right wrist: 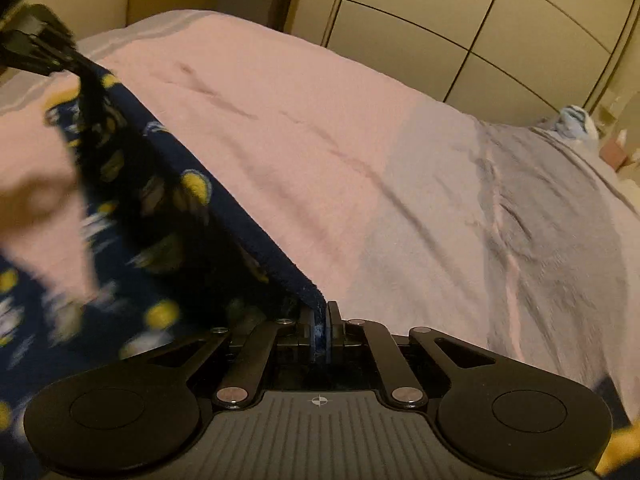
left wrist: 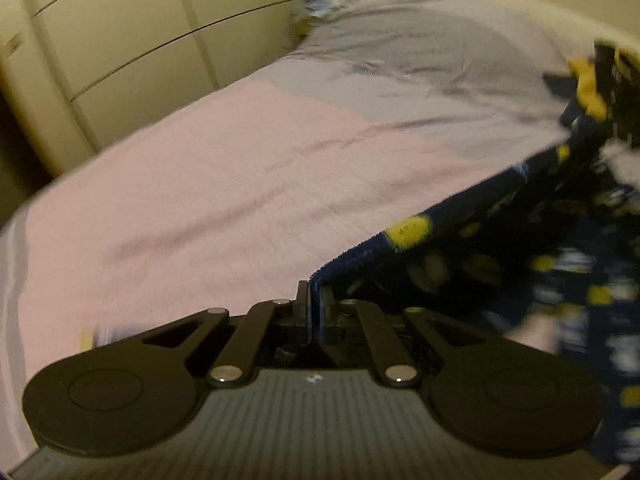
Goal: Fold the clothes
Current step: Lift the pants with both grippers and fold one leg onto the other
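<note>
Left wrist view: left hand-held gripper [left wrist: 315, 300] pressed together on the hemmed edge of a navy fleece garment [left wrist: 520, 248] dotted with yellow and white. Pinch sits right at a corner of the cloth; from there the hem runs up and to the right toward the other hand-held gripper, seen only as a dark blur at the far right. Fabric hangs below that line, blurred, apparently lifted clear of the bed [left wrist: 200, 200]. Pink cover near the foot edge, grey blanket [left wrist: 420, 60] toward the head end, pale wardrobe doors [left wrist: 120, 40] behind.

Right wrist view: right hand-held gripper [right wrist: 320, 320] likewise clamped on the same hem, blue pile showing between the pads. Hem stretched taut up and left to the left hand-held gripper at the upper left corner, also closed on it. Long axis of the garment therefore along this held edge, roughly across the bed, body of the cloth drooping toward the near side.

Step judged: garment held spread by one edge, fold itself not yet made. Next move likely calls for lowering it flat on the pink cover, keeping the hem tight and both pinches level, so nothing bunches underneath.
</note>
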{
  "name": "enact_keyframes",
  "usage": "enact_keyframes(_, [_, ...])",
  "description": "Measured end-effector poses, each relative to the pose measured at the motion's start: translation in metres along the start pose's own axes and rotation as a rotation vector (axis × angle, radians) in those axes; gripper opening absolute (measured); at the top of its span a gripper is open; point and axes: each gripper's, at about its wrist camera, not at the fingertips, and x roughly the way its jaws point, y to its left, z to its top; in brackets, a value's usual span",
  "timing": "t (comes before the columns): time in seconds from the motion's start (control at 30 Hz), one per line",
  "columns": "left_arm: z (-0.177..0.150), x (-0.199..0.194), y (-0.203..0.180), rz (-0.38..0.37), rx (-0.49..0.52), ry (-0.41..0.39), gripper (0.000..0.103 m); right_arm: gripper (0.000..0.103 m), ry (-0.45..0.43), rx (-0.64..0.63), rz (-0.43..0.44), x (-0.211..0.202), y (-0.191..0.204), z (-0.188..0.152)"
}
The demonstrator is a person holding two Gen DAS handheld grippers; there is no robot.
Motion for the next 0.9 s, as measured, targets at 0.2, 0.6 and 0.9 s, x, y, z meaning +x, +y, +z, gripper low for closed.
enact_keyframes(0.2, [-0.134,-0.034,-0.074,-0.043,-0.358,0.325,0.014,0.013,0.233,0.109,-0.069,-0.025,0.076,-0.072])
enact_keyframes(0.6, [-0.156,-0.019,-0.005,-0.003,-1.077,0.232,0.046,0.062,0.03,1.254,-0.055,-0.063,-0.005,-0.145])
enact_keyframes(0.9, [-0.172,0.016,-0.002,0.023,-1.261,0.217,0.046,0.063,-0.207,1.65,0.026,-0.068,-0.033,-0.203])
